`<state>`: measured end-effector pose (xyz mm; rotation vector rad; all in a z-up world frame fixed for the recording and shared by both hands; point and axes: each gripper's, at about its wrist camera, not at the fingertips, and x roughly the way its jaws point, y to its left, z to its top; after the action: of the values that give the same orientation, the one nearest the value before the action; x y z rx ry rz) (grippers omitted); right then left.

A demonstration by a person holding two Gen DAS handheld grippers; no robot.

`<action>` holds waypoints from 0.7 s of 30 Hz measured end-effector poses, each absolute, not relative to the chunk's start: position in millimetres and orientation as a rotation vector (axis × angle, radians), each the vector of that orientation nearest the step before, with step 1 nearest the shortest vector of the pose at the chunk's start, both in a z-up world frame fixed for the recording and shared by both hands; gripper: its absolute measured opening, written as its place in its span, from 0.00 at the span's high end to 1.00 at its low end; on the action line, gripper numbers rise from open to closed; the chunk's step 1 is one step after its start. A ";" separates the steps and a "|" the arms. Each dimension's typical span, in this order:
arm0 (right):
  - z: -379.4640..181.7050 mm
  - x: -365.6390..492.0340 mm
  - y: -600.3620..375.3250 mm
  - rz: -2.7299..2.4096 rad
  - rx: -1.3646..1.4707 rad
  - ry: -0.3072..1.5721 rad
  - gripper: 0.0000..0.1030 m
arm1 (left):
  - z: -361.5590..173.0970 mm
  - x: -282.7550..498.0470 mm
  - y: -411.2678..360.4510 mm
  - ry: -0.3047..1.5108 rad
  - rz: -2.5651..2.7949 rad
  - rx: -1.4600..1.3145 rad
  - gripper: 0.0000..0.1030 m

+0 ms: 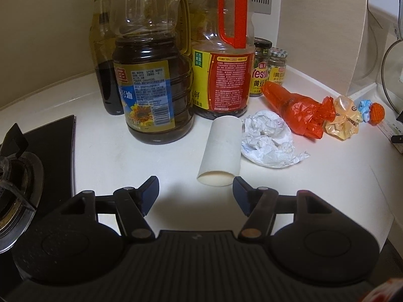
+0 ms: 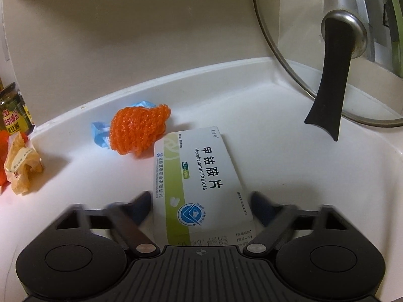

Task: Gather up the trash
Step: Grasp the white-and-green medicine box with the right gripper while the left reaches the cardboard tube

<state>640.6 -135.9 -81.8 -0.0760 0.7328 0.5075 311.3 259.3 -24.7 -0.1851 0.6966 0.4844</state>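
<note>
- We see the tablet box (image 2: pixel 199 188) lying flat on the white tabletop (image 2: pixel 289 171), its near end reaching in between the two fingers of the right claw (image 2: pixel 201 207). The claw stands spread, and a gap shows on each side of the box, narrower on the left; the fingers look blurred, and we cannot tell whether either touches it.
- In the left wrist view the cardboard tube (image 1: pixel 221 151) lies on its side just ahead of the left claw (image 1: pixel 196 191), its open end toward us. It sits right of the claw's midline, close to the right finger (image 1: pixel 240 188). This claw is also spread and holds nothing.
- Just right of the tube, touching it, lies a crumpled white paper (image 1: pixel 268 141); beyond that an orange plastic bag (image 1: pixel 294 108), then a crumpled yellowish wrapper (image 1: pixel 342 118).
- Only the right wrist view shows the orange mesh ball (image 2: pixel 139 132) up close, beside the box's far corner, with a blue scrap (image 2: pixel 100 134) behind it, and a glass lid (image 2: pixel 314 50) leaning at the tabletop's back right.
- Only the left wrist view shows the oil bottle (image 1: pixel 151 88), the soy sauce bottle (image 1: pixel 224 75) and the stove burner (image 1: pixel 15 191) at the left.
</note>
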 end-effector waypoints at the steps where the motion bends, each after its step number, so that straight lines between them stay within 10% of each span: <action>1: -81.3 639.2 -136.4 0.498 -0.084 0.733 0.27 | -24.9 312.7 259.5 0.697 0.481 -0.184 0.40; 21: -32.1 556.3 -186.2 0.479 0.097 0.609 0.28 | -45.5 377.6 279.5 0.786 0.373 -0.170 0.38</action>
<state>556.3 -186.2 -32.1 0.0968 0.6093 0.4794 377.6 279.5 -45.5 -0.1696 0.7860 0.3726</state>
